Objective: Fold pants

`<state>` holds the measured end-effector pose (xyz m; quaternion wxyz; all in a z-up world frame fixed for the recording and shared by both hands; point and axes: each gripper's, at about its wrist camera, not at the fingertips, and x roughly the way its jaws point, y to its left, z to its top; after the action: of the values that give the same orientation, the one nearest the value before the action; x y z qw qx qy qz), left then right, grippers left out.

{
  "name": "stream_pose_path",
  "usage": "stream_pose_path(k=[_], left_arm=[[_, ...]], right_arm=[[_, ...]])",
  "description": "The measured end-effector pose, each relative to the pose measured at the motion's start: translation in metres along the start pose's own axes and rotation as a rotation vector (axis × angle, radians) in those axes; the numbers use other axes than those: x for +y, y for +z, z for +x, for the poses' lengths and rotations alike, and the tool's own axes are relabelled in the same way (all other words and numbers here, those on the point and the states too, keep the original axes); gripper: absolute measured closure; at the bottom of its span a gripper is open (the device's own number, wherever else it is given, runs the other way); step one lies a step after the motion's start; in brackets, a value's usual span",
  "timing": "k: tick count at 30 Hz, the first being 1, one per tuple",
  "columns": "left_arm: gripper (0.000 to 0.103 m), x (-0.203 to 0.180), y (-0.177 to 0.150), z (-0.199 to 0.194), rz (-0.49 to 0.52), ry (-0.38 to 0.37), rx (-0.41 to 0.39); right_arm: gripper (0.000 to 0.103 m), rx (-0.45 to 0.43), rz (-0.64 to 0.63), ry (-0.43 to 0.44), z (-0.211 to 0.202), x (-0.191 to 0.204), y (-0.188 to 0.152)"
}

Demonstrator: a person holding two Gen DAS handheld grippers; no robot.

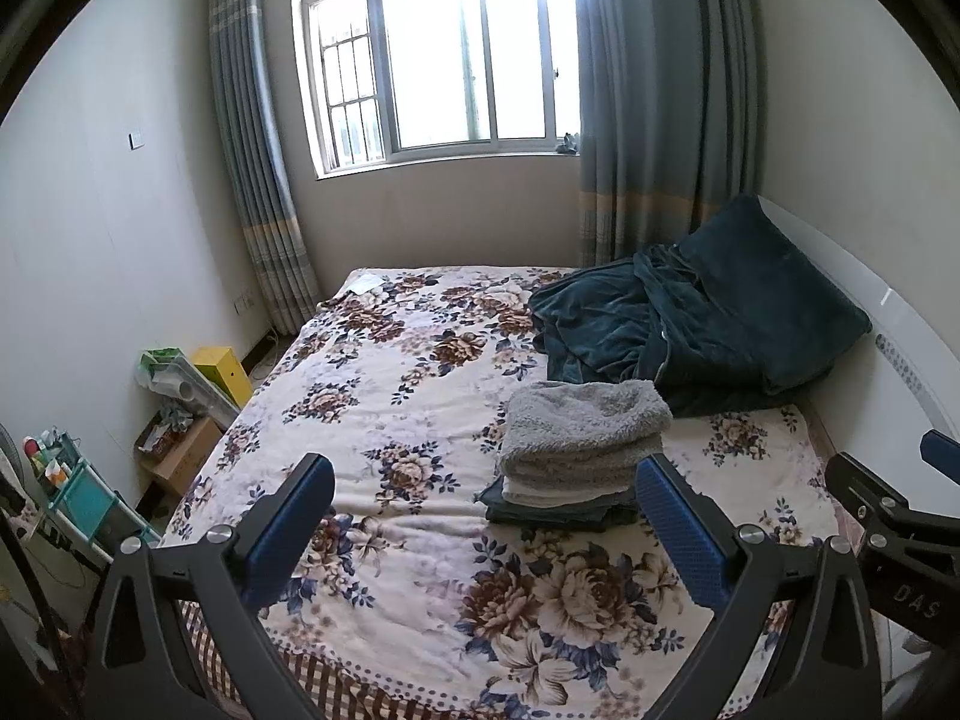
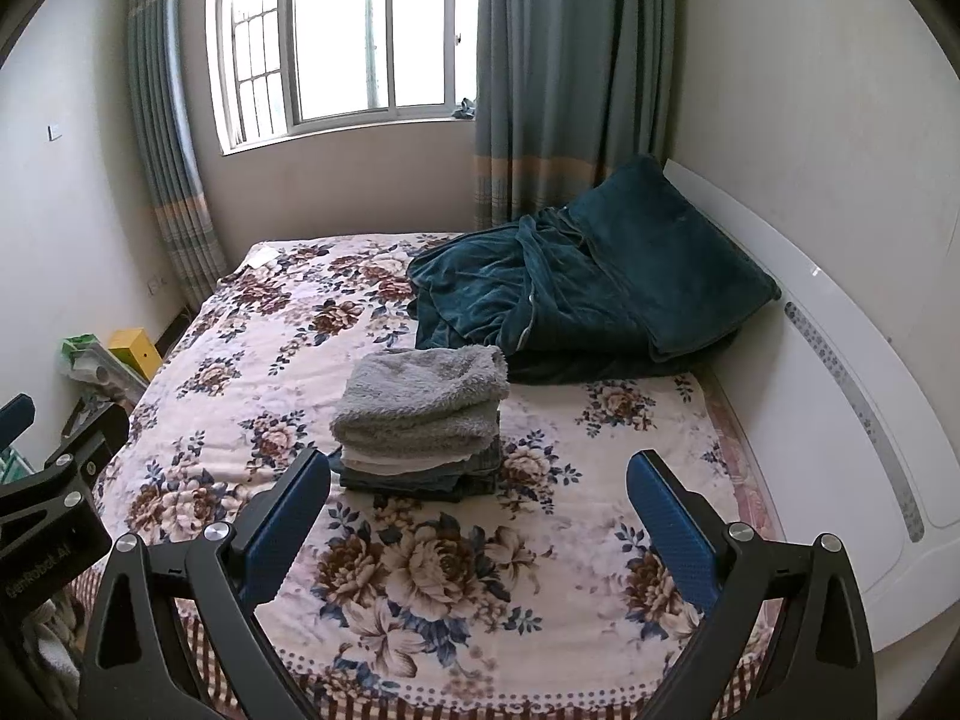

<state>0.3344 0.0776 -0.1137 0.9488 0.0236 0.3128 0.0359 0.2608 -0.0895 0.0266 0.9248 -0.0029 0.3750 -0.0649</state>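
A: In the left wrist view, where were the pants?

B: Folded in a stack (image 1: 570, 468) right of centre on the bed (image 1: 372, 396). The left gripper (image 1: 486, 525) hung spread wide, empty.

A: And the right wrist view?

B: The stack (image 2: 420, 426) sat centre frame; the right gripper (image 2: 480, 519) was spread too, holding nothing. The fleecy top layer looked soft and floppy; I'd pinch a folded edge.

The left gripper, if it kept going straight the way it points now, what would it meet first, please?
Probably the flowered bedcover: the open left gripper points down over bare bedding. The stack of folded clothes lies just right of that line, though depth is hard to judge.
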Motion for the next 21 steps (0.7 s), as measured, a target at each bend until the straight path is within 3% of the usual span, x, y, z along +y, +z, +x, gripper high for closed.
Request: stream_pose_path(k=[21], left_arm=[[0.0, 0.0036, 0.0012, -0.0083, 0.002, 0.012, -0.009]], right_arm=[[0.002, 0.004, -0.006, 0.007, -0.0003, 0.007, 0.0]])
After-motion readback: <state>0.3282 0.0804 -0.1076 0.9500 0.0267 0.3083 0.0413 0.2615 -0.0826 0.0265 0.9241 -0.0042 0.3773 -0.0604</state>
